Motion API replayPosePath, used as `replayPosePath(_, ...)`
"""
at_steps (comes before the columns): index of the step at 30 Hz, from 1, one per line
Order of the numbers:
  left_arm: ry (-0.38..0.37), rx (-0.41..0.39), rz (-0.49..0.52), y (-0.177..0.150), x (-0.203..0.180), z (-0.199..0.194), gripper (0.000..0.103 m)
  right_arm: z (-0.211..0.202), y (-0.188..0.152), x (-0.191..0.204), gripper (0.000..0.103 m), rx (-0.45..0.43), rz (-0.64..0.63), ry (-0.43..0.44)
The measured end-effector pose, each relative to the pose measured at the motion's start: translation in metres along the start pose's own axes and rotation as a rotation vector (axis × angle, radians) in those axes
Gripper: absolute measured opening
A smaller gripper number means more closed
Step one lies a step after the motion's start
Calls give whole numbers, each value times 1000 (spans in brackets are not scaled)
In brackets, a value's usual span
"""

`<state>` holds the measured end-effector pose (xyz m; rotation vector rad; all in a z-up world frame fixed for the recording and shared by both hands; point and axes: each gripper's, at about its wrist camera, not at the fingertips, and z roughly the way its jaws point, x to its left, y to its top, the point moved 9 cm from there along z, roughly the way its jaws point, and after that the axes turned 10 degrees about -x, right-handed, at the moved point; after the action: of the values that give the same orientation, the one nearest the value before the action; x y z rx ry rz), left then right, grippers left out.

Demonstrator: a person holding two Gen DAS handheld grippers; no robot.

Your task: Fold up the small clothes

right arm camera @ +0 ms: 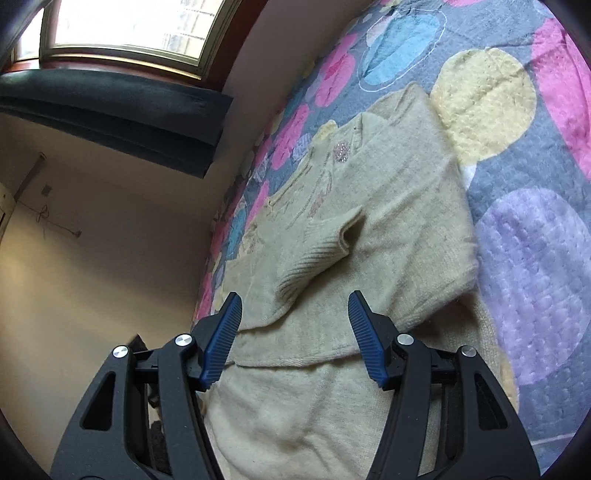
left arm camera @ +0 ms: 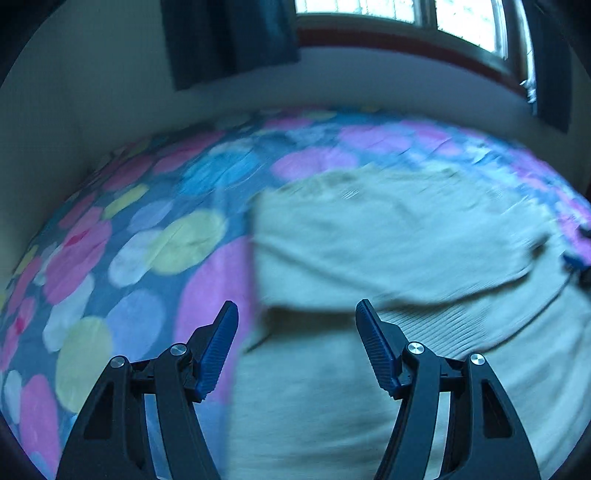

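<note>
We hold the left gripper (left arm camera: 297, 308) and the right gripper (right arm camera: 295, 299) above the bed, and both have their fingers wide apart with nothing between them. The cream knitted sweater (right arm camera: 388, 229) lies flat on the quilt (right arm camera: 535, 258), just in front of both grippers. We judge the folding to be partly done: the sides seem turned in, and one sleeve (right arm camera: 317, 254) with a ribbed cuff lies across the body. The lower part near us is not yet folded up, so this step probably remains. The left wrist picture is blurred, so small details there are not sure.

The quilt is grey-blue with big pink, yellow, blue and lilac circles. On the far side there is a plain pale wall (right arm camera: 110, 221), a bright window (right arm camera: 129, 26) and a dark curtain (right arm camera: 110, 110).
</note>
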<state>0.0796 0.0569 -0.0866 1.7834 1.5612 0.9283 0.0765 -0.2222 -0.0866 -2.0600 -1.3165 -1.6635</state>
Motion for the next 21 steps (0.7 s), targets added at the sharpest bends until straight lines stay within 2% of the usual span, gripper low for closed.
replayPosePath(4,13,52,-68,-10,23,13,66,3,20,-1,59,-42,-37,-82)
replayPosePath(6,26,67,-82,-10,27,20,66,11,27,-8,59,-42,-16,-107)
replayPosePath(10,37,111,-100,-16,31,33,66,38,24,-2,59,64,-6,-95)
replayPosePath(12,37,134,-136,-18,35,39,66,41,34,19,59,31,-27,-31)
replayPosePath(14,32,142,-178,-19,40,42,66,35,51,47,62,-35,35,178)
replayPosePath(15,32,144,-190,-19,41,43,66,32,59,53,70,-66,80,252)
replayPosePath(16,31,144,-200,-20,42,44,66,32,67,49,73,-101,118,251)
replayPosePath(17,30,144,-204,-20,42,44,66,33,70,41,73,-111,121,203)
replayPosePath(19,32,143,-200,-20,42,44,66,34,71,16,73,-129,74,25)
replayPosePath(21,30,143,-203,-20,41,44,66,30,68,-1,72,-137,53,-81)
